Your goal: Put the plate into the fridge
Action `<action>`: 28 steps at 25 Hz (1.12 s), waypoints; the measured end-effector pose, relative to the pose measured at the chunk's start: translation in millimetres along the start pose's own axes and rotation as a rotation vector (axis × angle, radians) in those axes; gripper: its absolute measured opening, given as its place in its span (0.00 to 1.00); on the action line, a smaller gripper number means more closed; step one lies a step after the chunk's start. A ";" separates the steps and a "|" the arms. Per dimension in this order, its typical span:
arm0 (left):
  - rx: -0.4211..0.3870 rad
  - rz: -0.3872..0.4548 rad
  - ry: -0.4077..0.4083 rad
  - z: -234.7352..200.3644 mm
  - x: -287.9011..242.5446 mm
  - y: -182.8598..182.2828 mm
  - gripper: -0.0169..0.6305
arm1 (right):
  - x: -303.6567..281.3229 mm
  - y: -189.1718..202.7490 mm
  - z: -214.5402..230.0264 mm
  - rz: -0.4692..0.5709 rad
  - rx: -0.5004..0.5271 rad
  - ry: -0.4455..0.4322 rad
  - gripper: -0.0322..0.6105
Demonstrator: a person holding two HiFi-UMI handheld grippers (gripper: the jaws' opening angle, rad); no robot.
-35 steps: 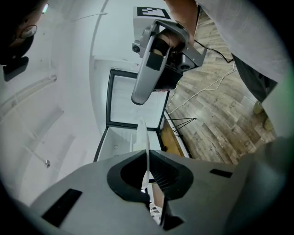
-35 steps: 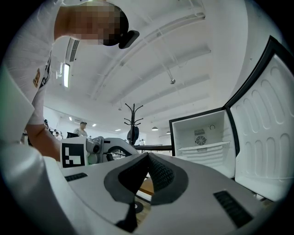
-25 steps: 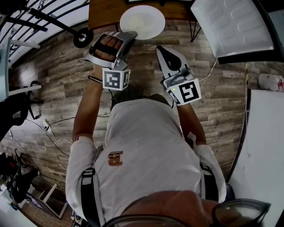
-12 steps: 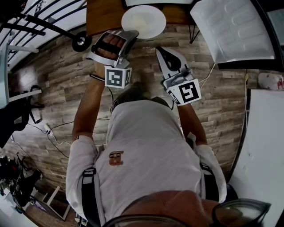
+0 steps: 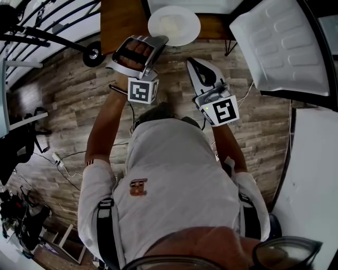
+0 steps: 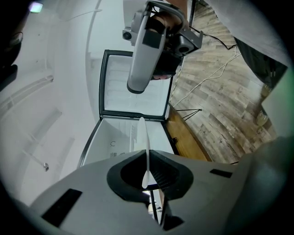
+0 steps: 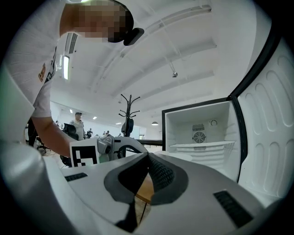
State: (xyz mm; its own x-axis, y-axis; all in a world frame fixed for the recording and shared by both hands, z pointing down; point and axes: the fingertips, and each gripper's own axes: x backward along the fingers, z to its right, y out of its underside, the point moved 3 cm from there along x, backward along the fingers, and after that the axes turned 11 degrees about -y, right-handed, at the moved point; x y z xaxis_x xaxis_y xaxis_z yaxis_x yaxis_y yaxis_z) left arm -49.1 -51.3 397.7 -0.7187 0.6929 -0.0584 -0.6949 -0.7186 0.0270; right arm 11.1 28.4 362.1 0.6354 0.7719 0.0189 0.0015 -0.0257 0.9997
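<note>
A white plate (image 5: 174,25) hangs level in front of the open fridge (image 5: 190,4) at the top of the head view. My left gripper (image 5: 160,40) is shut on the plate's near rim. In the left gripper view the plate (image 6: 145,142) shows edge-on as a thin white sliver pinched between the jaws of that gripper (image 6: 146,160). My right gripper (image 5: 190,59) is raised just right of the plate, shut with nothing in it. In its own view the right gripper (image 7: 148,158) faces the fridge's white interior (image 7: 200,133) with a wire shelf.
The fridge door (image 5: 280,45) stands swung open at the right, its inner side (image 7: 268,124) ribbed. A wooden table top (image 5: 119,18) lies left of the fridge. Cables run over the plank floor (image 5: 68,95). Black chairs stand at the far left.
Both grippers and the plate have moved a little forward toward the fridge. The grip on the plate is unchanged.
</note>
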 end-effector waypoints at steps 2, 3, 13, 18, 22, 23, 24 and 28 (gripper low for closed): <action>-0.002 0.005 0.001 0.8 -10.2 5.9 0.07 | -6.3 1.0 7.8 -0.007 0.000 0.006 0.10; -0.002 0.007 0.001 1.8 -15.1 8.4 0.07 | -9.4 1.7 11.3 -0.010 0.001 0.009 0.10; -0.023 0.046 0.012 15.9 -70.4 37.7 0.07 | -49.4 4.4 54.0 -0.011 0.010 0.061 0.10; -0.026 0.049 0.008 23.2 -88.5 52.6 0.07 | -65.7 9.6 67.8 -0.033 0.015 0.083 0.10; -0.021 0.045 0.008 33.7 -101.9 59.6 0.07 | -73.8 17.1 78.3 -0.035 0.010 0.112 0.10; -0.023 0.047 0.009 36.2 -104.6 60.8 0.07 | -75.7 18.8 80.1 -0.037 0.009 0.117 0.10; -0.029 0.046 0.012 37.1 -107.2 62.3 0.07 | -77.6 20.2 81.6 -0.039 0.008 0.122 0.10; -0.046 0.048 0.028 40.8 -118.2 66.1 0.07 | -85.5 26.2 89.0 -0.057 0.015 0.134 0.10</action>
State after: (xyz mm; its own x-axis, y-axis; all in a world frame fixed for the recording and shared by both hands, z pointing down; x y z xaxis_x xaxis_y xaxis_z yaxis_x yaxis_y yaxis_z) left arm -11.1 -178.3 447.1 -0.7495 0.6564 -0.0857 -0.6578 -0.7531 -0.0156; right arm 25.6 -94.8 385.1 0.5248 0.8505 -0.0349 0.0473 0.0119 0.9988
